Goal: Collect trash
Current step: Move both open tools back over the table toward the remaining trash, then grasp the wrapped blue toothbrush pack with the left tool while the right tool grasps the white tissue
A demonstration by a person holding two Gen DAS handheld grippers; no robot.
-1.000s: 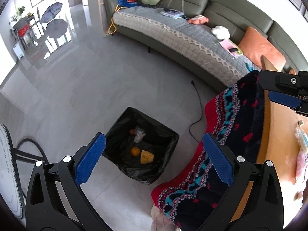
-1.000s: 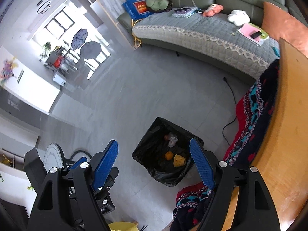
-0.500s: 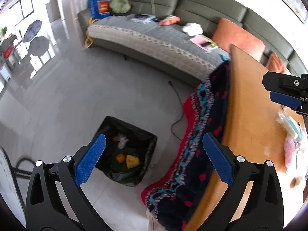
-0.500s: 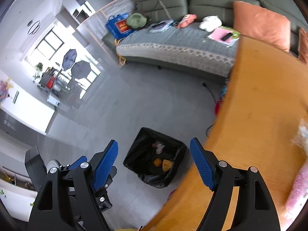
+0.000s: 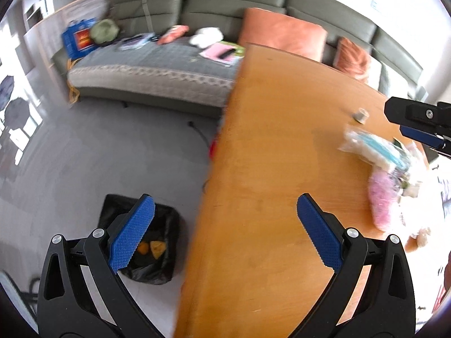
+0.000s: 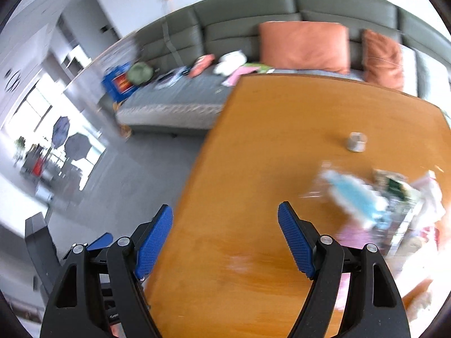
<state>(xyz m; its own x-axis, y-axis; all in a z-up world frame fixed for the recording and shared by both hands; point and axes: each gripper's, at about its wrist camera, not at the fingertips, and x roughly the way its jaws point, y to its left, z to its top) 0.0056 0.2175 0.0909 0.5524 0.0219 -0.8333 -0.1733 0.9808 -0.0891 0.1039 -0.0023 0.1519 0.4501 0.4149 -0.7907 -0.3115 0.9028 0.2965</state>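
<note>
A heap of trash lies on the right side of the wooden table [image 5: 267, 169]: a clear bag with blue and white wrappers [image 5: 375, 148], a pink wrapper [image 5: 380, 202] and a small grey cup [image 5: 360, 115]. The right wrist view shows the wrappers [image 6: 355, 197] and the cup [image 6: 356, 141] too, blurred. My left gripper [image 5: 225, 228] is open and empty above the table's left edge. My right gripper [image 6: 225, 236] is open and empty above the table, left of the heap. A black-lined bin [image 5: 166, 231] stands on the floor below the left gripper, with orange scraps [image 5: 153, 248] inside.
A grey-green sofa [image 5: 197, 36] with orange cushions [image 5: 282, 33] runs behind the table, with bags and small items on its seat. Grey tiled floor [image 5: 98, 146] lies left of the table. Umbrellas [image 6: 70, 138] stand by the window.
Both grippers have swung right and up from over the bin to over the table. The patterned blanket has left the view and the trash heap has come into it. Both stay open.
</note>
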